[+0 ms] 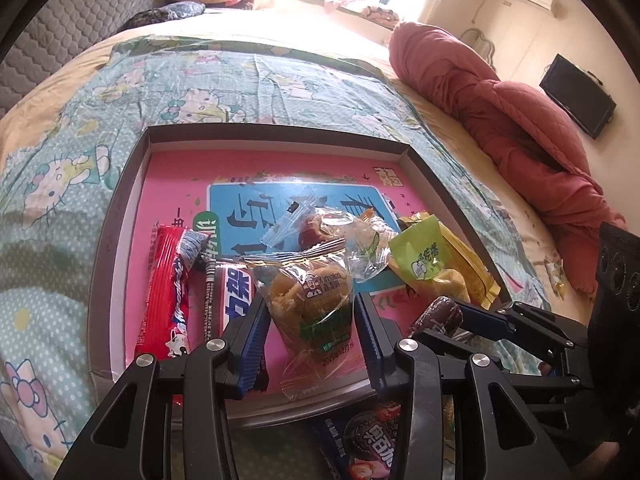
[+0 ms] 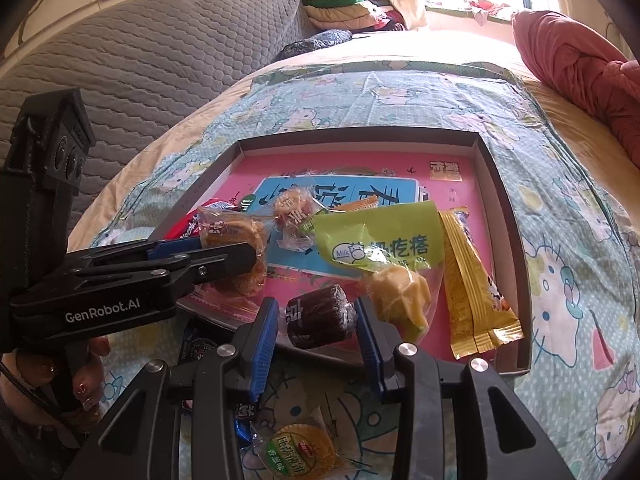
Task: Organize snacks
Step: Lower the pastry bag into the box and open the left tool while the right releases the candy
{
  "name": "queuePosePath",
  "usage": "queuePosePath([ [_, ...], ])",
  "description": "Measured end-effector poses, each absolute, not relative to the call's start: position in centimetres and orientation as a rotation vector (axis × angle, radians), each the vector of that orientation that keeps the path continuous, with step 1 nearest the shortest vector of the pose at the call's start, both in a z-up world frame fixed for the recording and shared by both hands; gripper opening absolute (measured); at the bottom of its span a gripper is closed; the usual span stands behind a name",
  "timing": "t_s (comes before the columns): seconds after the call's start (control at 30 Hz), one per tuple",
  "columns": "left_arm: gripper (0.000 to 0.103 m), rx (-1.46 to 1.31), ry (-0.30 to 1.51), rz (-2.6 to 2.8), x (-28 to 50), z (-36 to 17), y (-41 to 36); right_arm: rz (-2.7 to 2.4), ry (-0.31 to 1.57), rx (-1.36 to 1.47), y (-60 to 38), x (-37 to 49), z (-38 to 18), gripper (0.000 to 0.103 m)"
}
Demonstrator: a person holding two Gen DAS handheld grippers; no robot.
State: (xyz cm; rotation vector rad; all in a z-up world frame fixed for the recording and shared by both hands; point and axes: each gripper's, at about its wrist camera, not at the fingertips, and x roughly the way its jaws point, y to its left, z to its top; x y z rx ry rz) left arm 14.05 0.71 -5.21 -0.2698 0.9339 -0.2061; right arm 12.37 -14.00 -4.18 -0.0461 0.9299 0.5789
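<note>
Right gripper (image 2: 316,334) fingers clamped on dark roll (image 2: 320,316), long axis crosswise, over tray (image 2: 508,216) near edge. Left gripper (image 1: 310,322) grasping cake packet (image 1: 308,300) inside tray.

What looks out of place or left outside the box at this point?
Two packets still lie on the bedsheet outside the box: a round biscuit packet and a dark cookie pack at the near rim. Inside, snacks sit in a loose overlapping heap. Nothing looks spilled or torn.
</note>
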Motion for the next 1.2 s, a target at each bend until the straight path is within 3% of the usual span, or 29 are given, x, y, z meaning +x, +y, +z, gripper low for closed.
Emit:
queuePosePath([
  [1.03, 0.045, -0.285, 0.949, -0.199, 13.73, -4.67, 1.17, 0.570, 0.927, -0.041, -14.21, 12.13, -3.50, 0.040],
  [1.2, 0.050, -0.286, 0.949, -0.199, 13.65, -4.48, 1.31, 0.572, 0.924, -0.039, -14.23, 12.14, -3.36, 0.040],
])
